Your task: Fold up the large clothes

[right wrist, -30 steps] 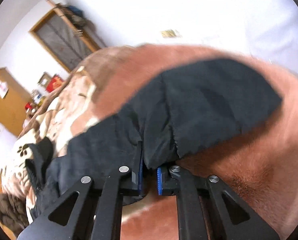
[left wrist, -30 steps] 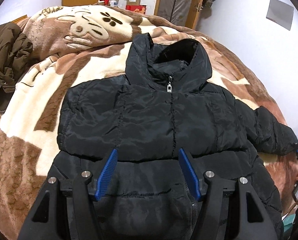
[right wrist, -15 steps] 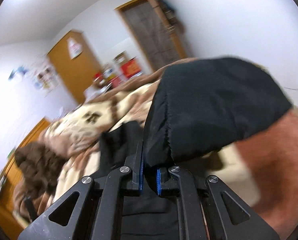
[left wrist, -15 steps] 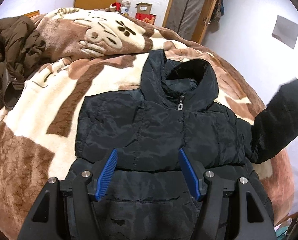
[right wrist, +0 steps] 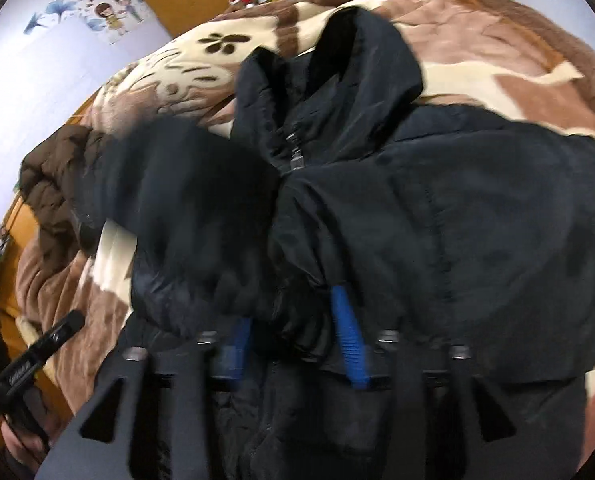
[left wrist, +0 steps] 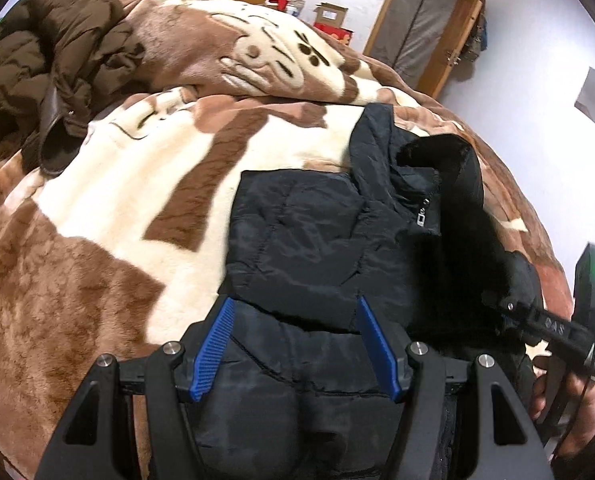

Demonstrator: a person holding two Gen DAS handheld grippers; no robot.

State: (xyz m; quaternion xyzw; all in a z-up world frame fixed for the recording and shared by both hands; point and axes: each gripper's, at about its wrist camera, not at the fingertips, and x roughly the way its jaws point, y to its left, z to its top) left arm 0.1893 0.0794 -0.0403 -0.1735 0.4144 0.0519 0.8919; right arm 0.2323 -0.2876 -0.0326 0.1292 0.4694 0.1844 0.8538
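Note:
A black puffer jacket (left wrist: 317,232) lies face up, zipped, on a brown and cream blanket (left wrist: 97,208). My left gripper (left wrist: 295,304) hovers open over its lower front, with nothing between the blue pads (left wrist: 213,348). The right sleeve (right wrist: 185,200) is laid over the jacket's chest (right wrist: 477,216). My right gripper (right wrist: 291,312) sits at the sleeve's end and its jaws are opening. Bunched sleeve fabric still lies between them and covers much of the left pad. That gripper's body (left wrist: 557,328) shows at the right edge of the left wrist view, with a hand (left wrist: 569,396) below it.
A crumpled brown coat (left wrist: 57,60) lies at the bed's far left. Beyond the bed are boxes (left wrist: 329,20), a wooden door (left wrist: 425,44) and white walls. The left gripper's handle (right wrist: 33,356) shows low left in the right wrist view.
The right gripper swung the sleeve from the bed's right side over onto the jacket's chest, and its jaws have parted. The left gripper shifted sideways, still open.

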